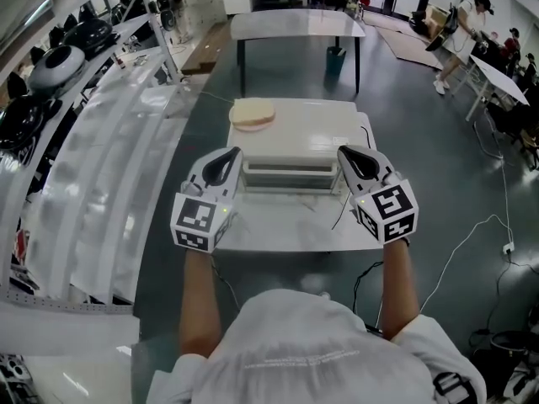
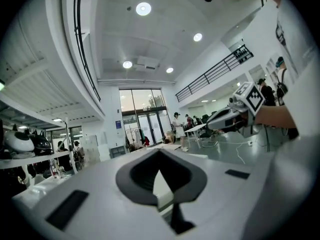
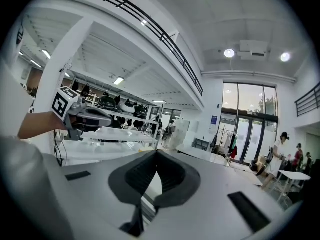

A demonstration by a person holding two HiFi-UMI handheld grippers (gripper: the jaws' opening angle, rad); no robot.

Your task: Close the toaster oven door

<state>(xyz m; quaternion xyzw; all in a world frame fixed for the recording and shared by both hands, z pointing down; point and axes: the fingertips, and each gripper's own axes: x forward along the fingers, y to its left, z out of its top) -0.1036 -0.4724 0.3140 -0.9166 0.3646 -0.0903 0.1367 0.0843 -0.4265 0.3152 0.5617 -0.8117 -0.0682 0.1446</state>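
Note:
A white toaster oven (image 1: 296, 137) stands on a small white table (image 1: 278, 234) just ahead of me, with a round tan disc (image 1: 253, 114) on its top left corner. Its front (image 1: 290, 175) shows only as pale stacked ledges from above, so I cannot tell how the door stands. My left gripper (image 1: 222, 167) hovers at the oven's front left corner and my right gripper (image 1: 360, 163) at its front right corner. Both are raised and level and touch nothing. The left gripper's (image 2: 160, 184) jaws are shut and hold nothing, and so are the right gripper's (image 3: 156, 176).
A black cable (image 1: 364, 154) runs down the table's right side to the floor. A larger white table (image 1: 295, 25) stands behind the oven with a blue bin (image 1: 335, 60) under it. Long shelves with helmets (image 1: 59, 61) line the left. People stand at a table far right (image 1: 472, 23).

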